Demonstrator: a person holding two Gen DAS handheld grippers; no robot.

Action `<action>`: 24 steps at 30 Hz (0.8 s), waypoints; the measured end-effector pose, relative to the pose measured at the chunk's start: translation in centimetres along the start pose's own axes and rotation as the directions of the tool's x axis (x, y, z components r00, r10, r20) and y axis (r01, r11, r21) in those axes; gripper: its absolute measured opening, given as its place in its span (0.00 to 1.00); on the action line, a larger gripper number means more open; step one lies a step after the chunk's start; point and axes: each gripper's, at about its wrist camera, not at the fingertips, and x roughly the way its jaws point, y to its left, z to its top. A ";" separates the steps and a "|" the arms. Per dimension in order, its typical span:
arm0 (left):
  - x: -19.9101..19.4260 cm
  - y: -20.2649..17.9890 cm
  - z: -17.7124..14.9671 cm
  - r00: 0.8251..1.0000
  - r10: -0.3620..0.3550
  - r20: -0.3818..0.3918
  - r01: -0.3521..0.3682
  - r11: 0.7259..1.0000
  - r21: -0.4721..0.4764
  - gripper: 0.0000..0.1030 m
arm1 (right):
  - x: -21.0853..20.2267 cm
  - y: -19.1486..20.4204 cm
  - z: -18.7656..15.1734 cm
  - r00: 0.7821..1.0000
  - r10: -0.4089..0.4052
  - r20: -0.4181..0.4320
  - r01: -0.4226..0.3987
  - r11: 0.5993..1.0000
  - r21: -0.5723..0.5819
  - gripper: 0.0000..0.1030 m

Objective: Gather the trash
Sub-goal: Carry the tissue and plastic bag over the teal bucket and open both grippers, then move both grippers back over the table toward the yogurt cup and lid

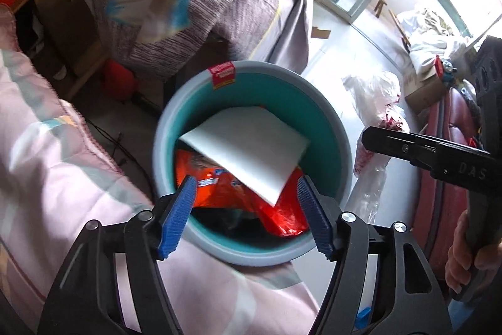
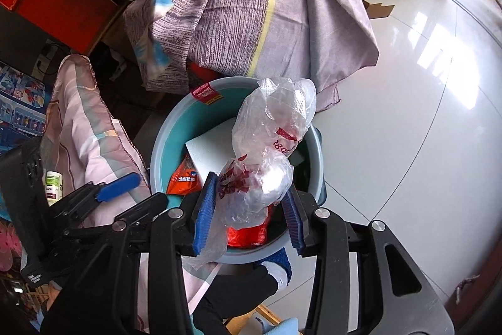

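A round teal bin (image 1: 323, 127) with a grey rim stands on the floor below both grippers. Inside it a white sheet (image 1: 248, 149) lies tilted over an orange-red snack wrapper (image 1: 213, 184). My left gripper (image 1: 248, 209) hangs open above the bin's near edge, and nothing is between its blue pads. My right gripper (image 2: 248, 209) is shut on a crumpled clear plastic bag (image 2: 269, 146) with red print, held over the bin (image 2: 163, 140). That bag (image 1: 376, 115) also shows at the right of the left wrist view. The left gripper's blue pad (image 2: 119, 182) shows at the left of the right wrist view.
A pink quilt (image 1: 62, 162) lies against the bin's left side. A purple striped blanket (image 2: 251, 21) drapes over furniture behind it. Glossy white floor tiles (image 2: 408, 115) spread to the right. A person's socked foot (image 2: 276, 269) is by the bin's near rim.
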 end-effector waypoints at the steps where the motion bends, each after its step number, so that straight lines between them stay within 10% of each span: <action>1: -0.3 0.2 -0.2 1.000 0.005 0.004 -0.005 1.000 0.004 0.70 | 0.2 0.2 0.0 1.000 0.002 -0.005 -0.002 1.000 -0.001 0.39; 5: -2.1 0.7 -1.3 0.999 0.021 0.037 -0.021 1.000 0.008 0.83 | 1.1 1.2 0.0 1.000 0.009 -0.022 -0.009 1.000 -0.007 0.44; 9: -3.5 1.0 -2.2 0.997 0.034 0.066 -0.035 0.999 0.019 0.88 | 1.4 2.1 -0.1 1.000 0.007 -0.025 -0.007 1.000 -0.005 0.73; 24: -7.7 3.7 -6.4 0.994 0.023 0.111 -0.017 0.998 -0.056 0.92 | 0.0 4.8 -2.3 0.998 -0.027 -0.048 0.027 1.000 0.011 0.77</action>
